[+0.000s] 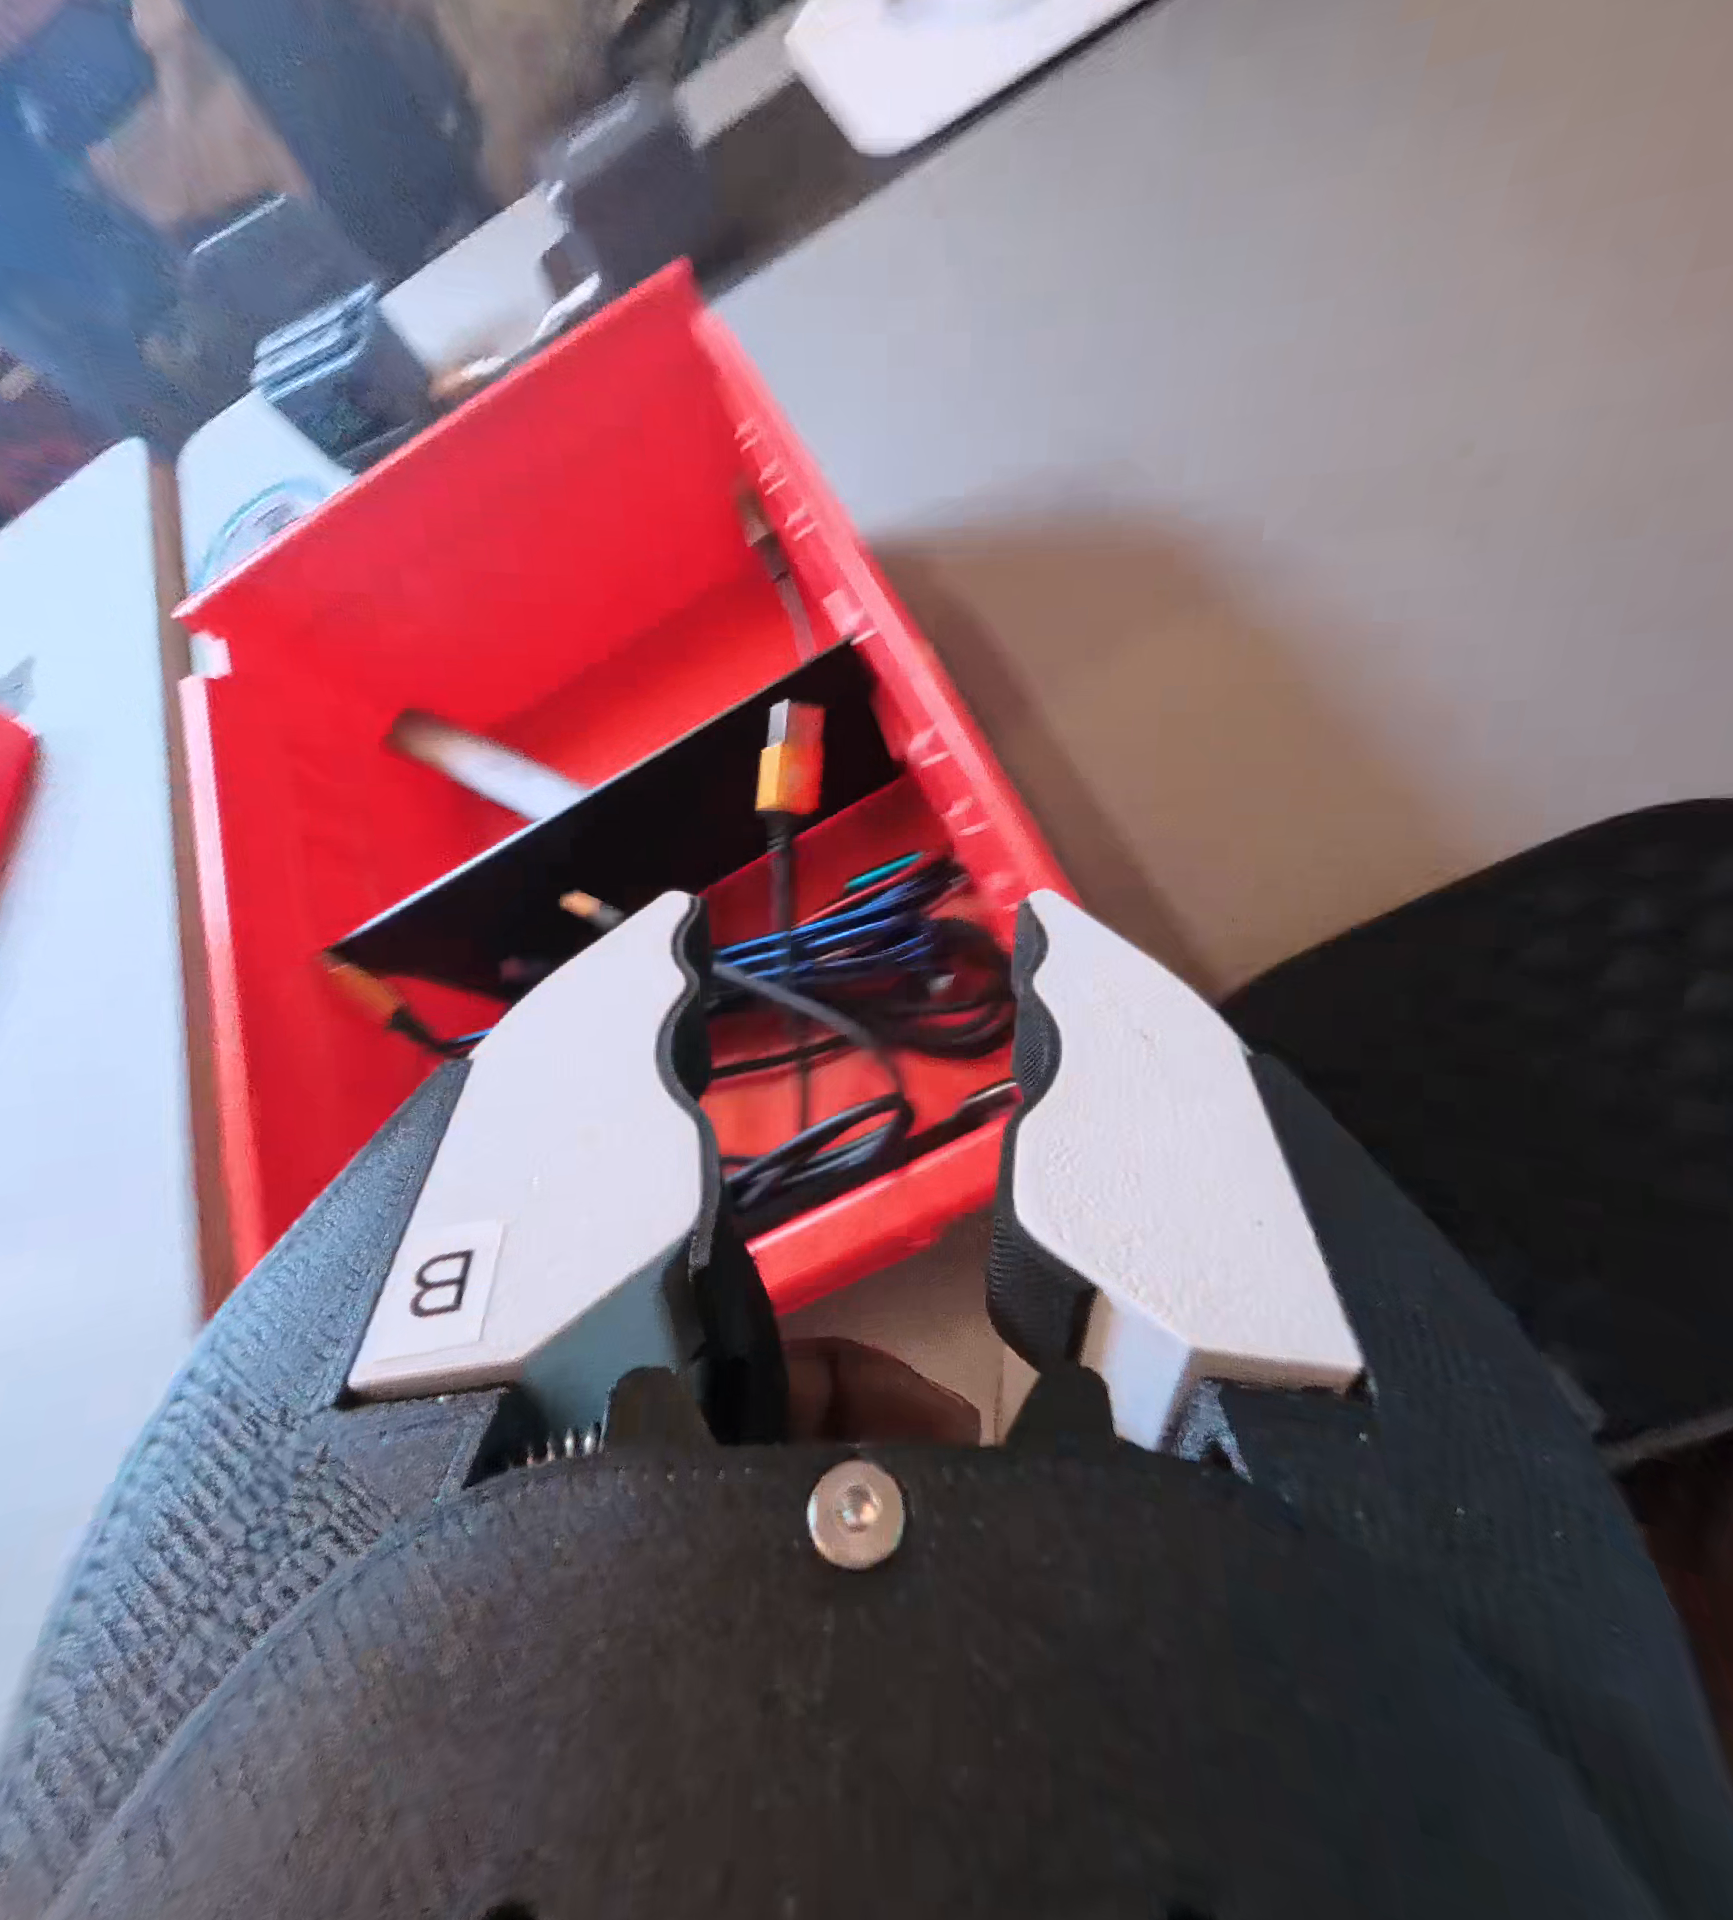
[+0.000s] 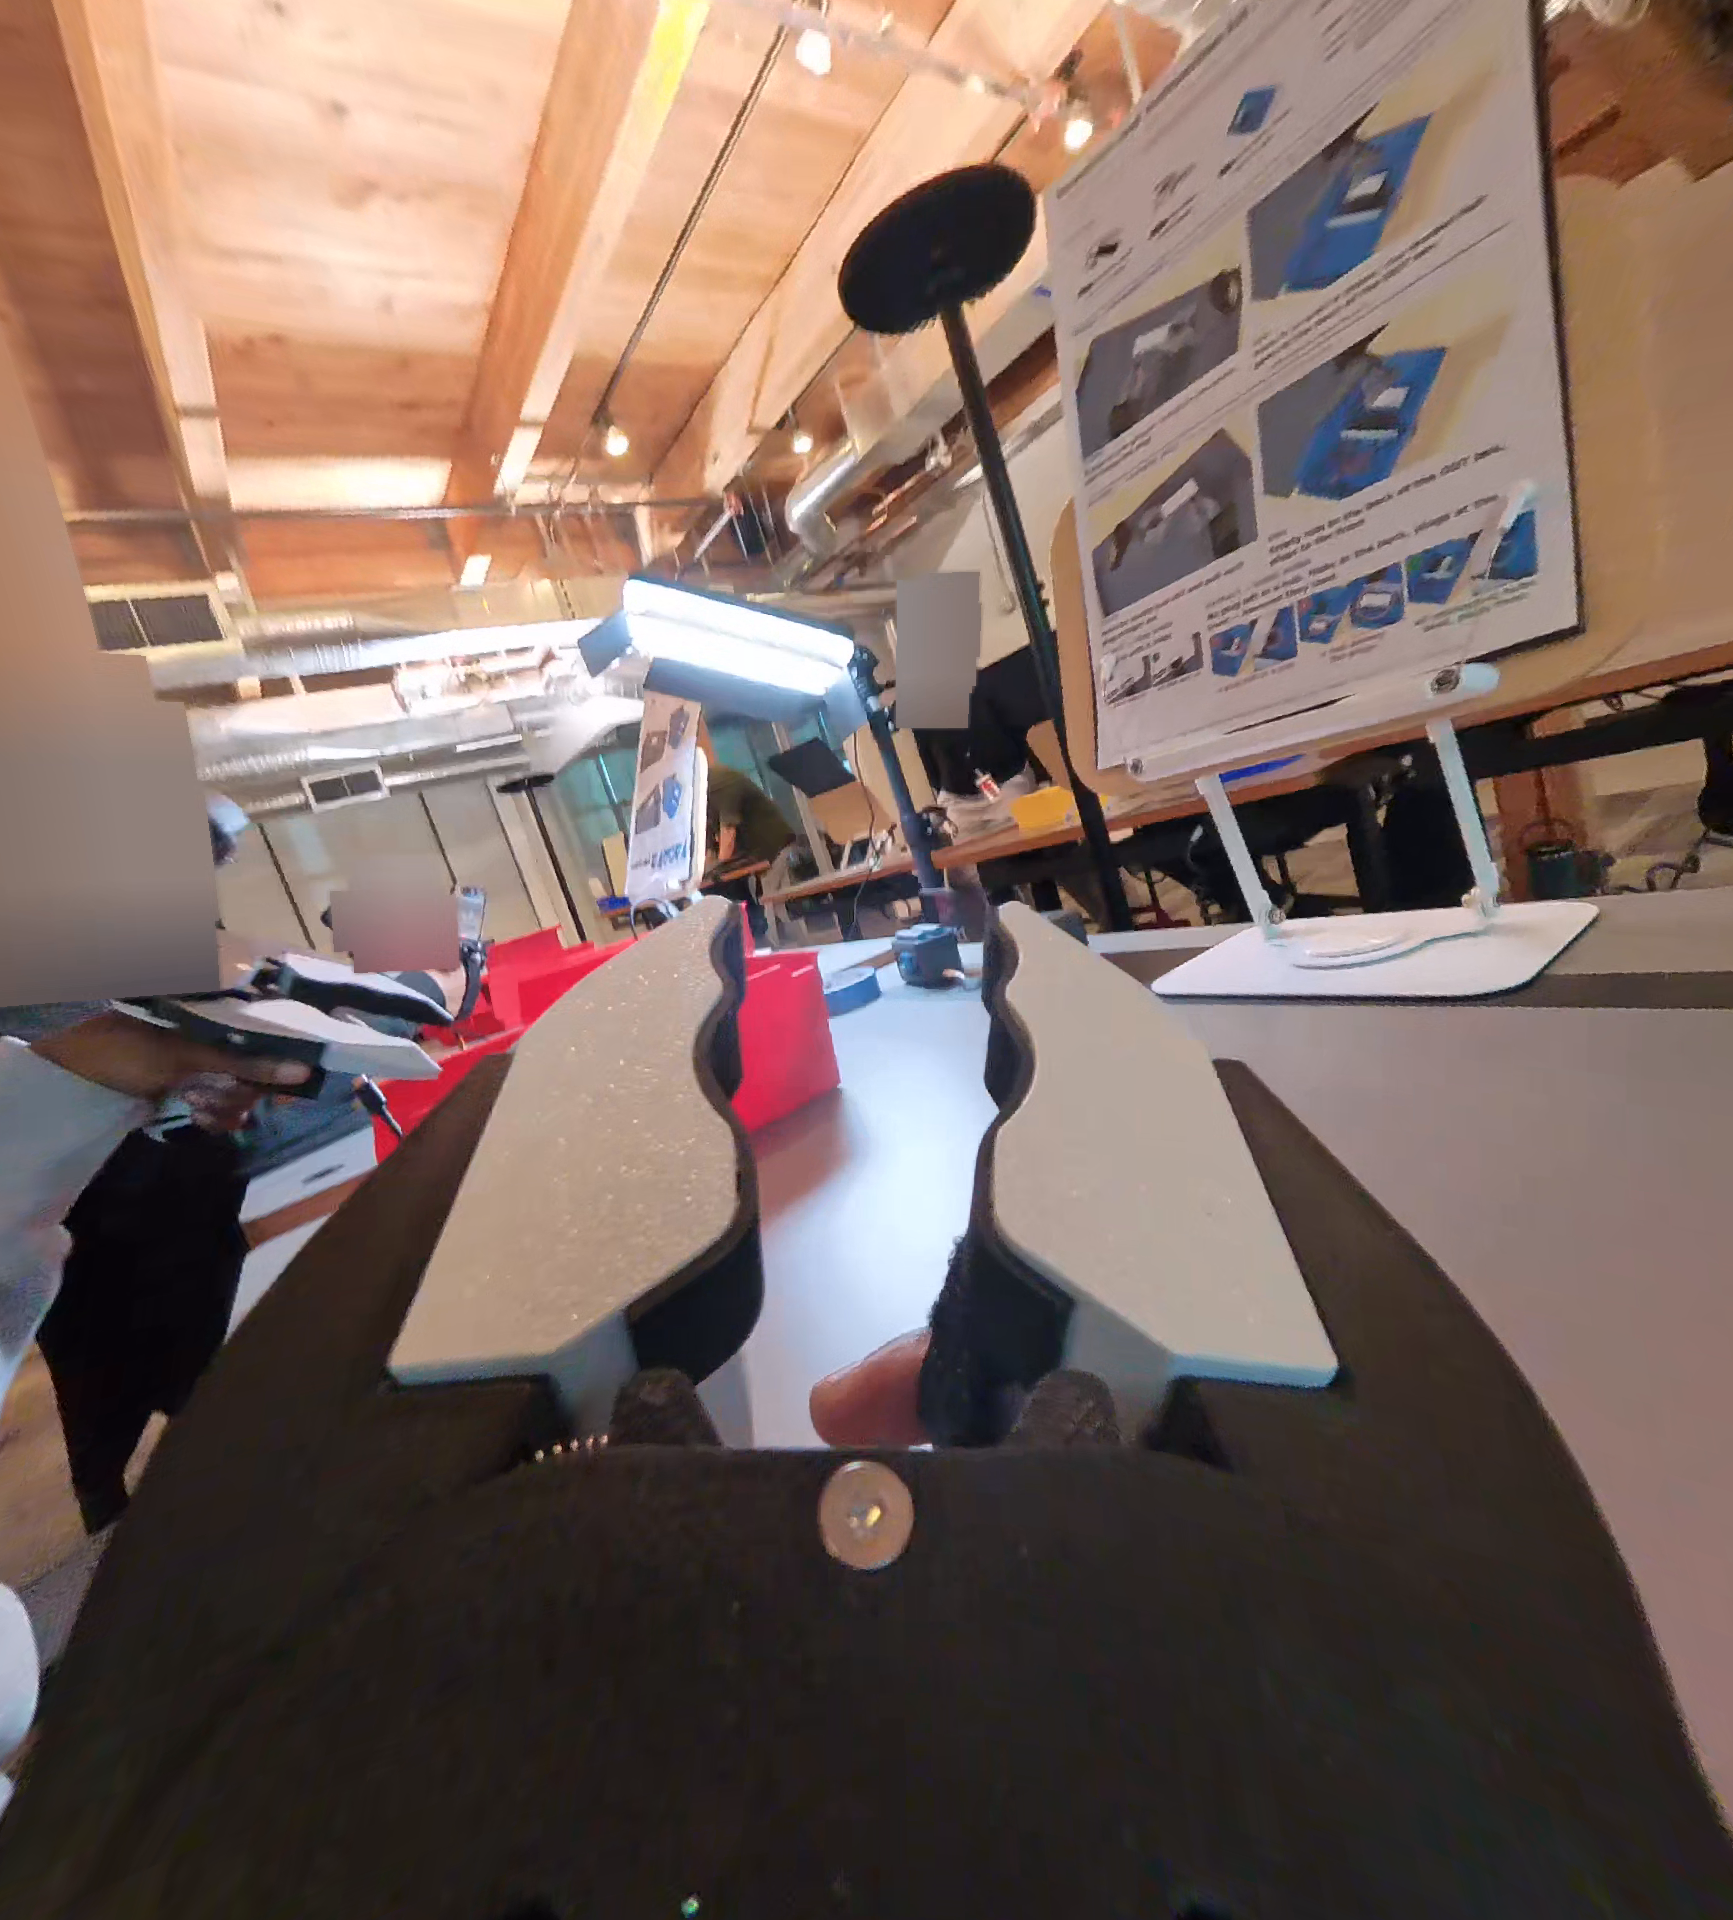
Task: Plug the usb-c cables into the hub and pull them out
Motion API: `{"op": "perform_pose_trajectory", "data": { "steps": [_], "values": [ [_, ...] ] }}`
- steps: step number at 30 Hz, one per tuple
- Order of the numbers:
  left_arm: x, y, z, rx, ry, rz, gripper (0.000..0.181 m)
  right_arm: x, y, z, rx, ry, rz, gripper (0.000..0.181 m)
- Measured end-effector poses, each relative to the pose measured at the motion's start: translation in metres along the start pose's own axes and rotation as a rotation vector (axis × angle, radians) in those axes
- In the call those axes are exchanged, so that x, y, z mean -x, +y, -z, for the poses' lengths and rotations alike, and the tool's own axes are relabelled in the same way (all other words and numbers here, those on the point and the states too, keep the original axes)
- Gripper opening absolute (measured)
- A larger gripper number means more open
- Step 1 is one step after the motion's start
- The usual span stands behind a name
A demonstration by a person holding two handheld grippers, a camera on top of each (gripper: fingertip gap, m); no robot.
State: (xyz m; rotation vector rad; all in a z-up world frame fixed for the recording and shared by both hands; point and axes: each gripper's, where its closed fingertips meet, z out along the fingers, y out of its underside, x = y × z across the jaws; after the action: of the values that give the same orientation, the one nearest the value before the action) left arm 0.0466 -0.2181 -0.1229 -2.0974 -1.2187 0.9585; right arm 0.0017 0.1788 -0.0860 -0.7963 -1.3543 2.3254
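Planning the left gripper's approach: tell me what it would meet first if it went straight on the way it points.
The left gripper, open and empty, points into the red bin. Straight on it would probably meet the tangled cables first, with the black divider just beyond; depth is unclear.

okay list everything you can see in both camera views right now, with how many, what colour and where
bin: one, red, on the table under the left tool
divider: one, black, across the bin
cables: several, black and blue, tangled in the near compartment
orange plug: one, standing against the divider
chair: one, black, right of the bin
instruction board: one, white, on a stand, far right
tape roll: one, blue, on the table
light panel: one, lit, background
left tool: open, above the bin
right tool: open, above the table
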Motion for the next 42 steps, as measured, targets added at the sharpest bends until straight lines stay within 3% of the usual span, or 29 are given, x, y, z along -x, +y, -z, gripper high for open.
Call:
{"op": "perform_pose_trajectory", "data": {
  "steps": [2, 5, 8, 13, 17, 20, 26, 37, 42],
  "values": [
    [0.021, 0.004, -0.008, 0.068, -0.056, -0.032, 0.05, 0.0, -0.002, 0.001, -0.01, -0.008, -0.01, 0.042],
    [0.022, 0.008, -0.03, 0.157, 0.055, -0.007, 0.046, 0.0, 0.002, 0.0, 0.008, -0.004, 0.005, 0.042],
    [0.026, 0.025, -0.057, 0.285, 0.062, -0.051, 0.045, 0.003, 0.007, -0.001, 0.038, -0.011, 0.035, 0.041],
    [0.023, 0.036, -0.083, 0.327, 0.082, -0.026, 0.034, 0.004, 0.013, -0.003, 0.069, -0.019, 0.057, 0.04],
    [0.023, 0.052, -0.09, 0.416, 0.063, -0.088, 0.006, 0.003, 0.012, -0.002, 0.062, -0.015, 0.05, 0.038],
    [0.032, 0.036, -0.083, 0.324, 0.02, -0.079, 0.005, 0.002, 0.01, -0.001, 0.052, -0.014, 0.04, 0.037],
    [0.07, -0.024, -0.04, -0.036, -0.09, 0.049, 0.005, 0.003, 0.011, -0.001, 0.054, -0.018, 0.045, 0.036],
    [0.102, -0.07, 0.016, -0.355, -0.249, 0.075, 0.004, -0.002, 0.005, 0.001, 0.025, -0.008, 0.002, 0.033],
    [0.108, -0.106, 0.056, -0.611, -0.31, 0.081, 0.004, -0.002, 0.008, 0.001, 0.035, -0.008, -0.001, 0.032]
  ]
}}
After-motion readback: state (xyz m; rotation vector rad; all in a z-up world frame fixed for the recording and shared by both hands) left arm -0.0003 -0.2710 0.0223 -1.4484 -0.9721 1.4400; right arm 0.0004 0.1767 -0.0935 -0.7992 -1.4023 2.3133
